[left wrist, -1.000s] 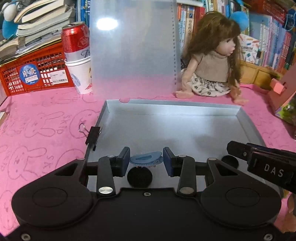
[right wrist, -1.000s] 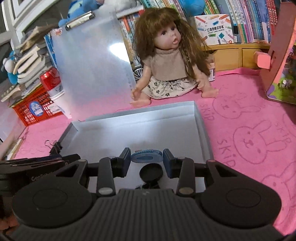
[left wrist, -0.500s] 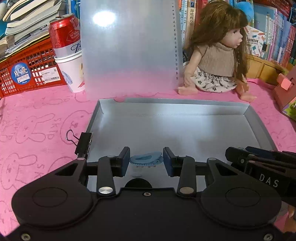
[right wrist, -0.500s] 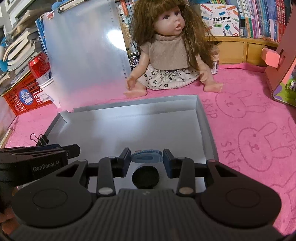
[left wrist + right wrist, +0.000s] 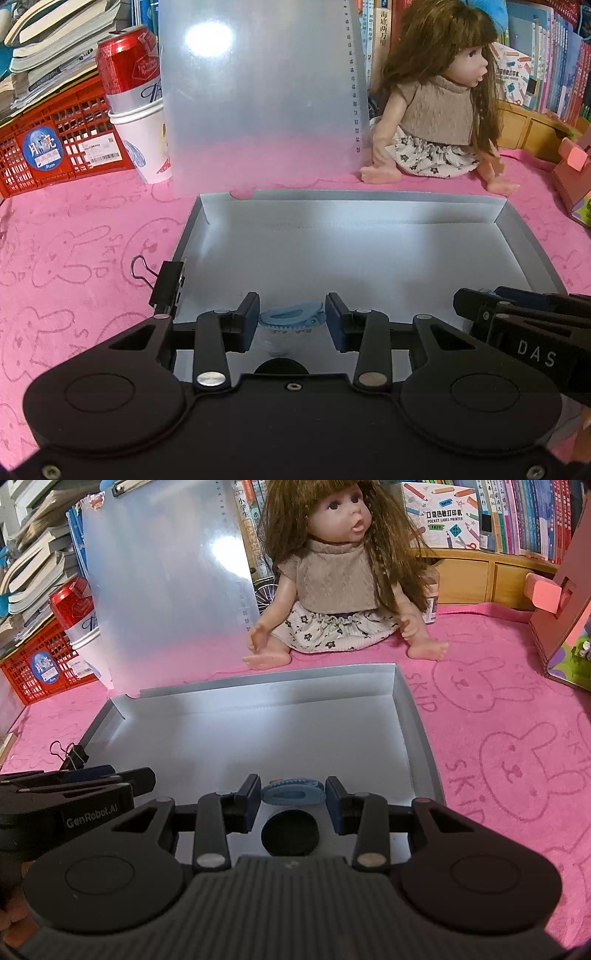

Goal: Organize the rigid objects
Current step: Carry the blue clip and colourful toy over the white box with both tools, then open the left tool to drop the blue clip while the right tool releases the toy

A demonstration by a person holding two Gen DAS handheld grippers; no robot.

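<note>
My left gripper hovers low in the frame over the near edge of the grey tray, its jaws spread apart with the blue hair clip lying between them, untouched. My right gripper shows the same: jaws parted around the clip, a black round lid just below it. A black binder clip grips the tray's left wall. At upper right, a doll sits on the pink table.
</note>
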